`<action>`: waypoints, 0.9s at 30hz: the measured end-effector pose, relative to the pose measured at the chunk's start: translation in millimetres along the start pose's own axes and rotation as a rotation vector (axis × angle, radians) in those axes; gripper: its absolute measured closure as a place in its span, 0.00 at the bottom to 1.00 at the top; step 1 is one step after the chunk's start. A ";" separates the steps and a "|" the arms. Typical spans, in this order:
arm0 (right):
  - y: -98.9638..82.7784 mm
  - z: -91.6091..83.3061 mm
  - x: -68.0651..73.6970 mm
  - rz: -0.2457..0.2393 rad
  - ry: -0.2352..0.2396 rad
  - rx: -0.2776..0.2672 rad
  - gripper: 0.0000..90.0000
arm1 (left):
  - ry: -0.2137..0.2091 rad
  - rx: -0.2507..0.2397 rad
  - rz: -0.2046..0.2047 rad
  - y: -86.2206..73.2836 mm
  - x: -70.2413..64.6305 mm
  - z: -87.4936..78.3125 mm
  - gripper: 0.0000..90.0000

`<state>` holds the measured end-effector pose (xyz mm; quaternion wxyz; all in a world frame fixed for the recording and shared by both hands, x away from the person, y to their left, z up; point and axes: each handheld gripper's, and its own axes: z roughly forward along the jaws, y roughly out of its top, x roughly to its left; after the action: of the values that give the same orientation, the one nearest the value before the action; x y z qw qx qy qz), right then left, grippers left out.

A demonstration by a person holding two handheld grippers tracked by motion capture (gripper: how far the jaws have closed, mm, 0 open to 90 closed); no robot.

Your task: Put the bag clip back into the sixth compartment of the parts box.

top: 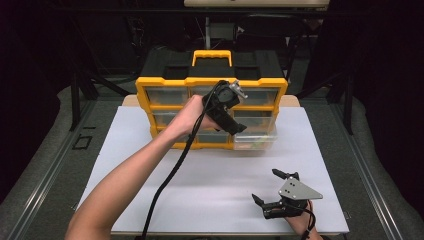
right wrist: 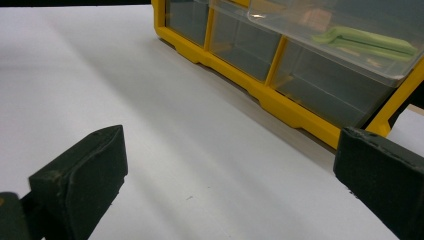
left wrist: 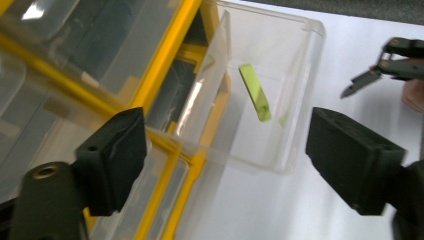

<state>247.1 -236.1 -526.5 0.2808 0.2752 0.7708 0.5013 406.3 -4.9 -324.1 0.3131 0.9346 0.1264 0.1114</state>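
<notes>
Drawer (left wrist: 280,65) clear glossy plastic; table (right wrist: 150,100) smooth matt white

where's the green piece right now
The green piece lies inside the clear drawer pulled out of the yellow organizer, at its lower right in the high view, just ahead of the open left claw.

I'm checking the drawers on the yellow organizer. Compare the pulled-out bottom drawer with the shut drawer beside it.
The pulled-out drawer juts from the yellow frame over the white table; the shut drawer sits flush in it. The pulled-out drawer holds a green piece; what the shut drawer holds cannot be told. The left gripper hangs open at the pulled-out drawer, partly covering the shut one. Both are clear plastic.
</notes>
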 end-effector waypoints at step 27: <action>0.1 2.1 1.7 0.003 0.001 0.009 0.00 | 0.054 0.043 -0.018 -85.1 -17.4 -26.1 0.00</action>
<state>247.4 -233.6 -527.4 0.2784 0.2774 0.7728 0.4983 368.2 70.0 -358.3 0.2902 0.9366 0.1457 0.1312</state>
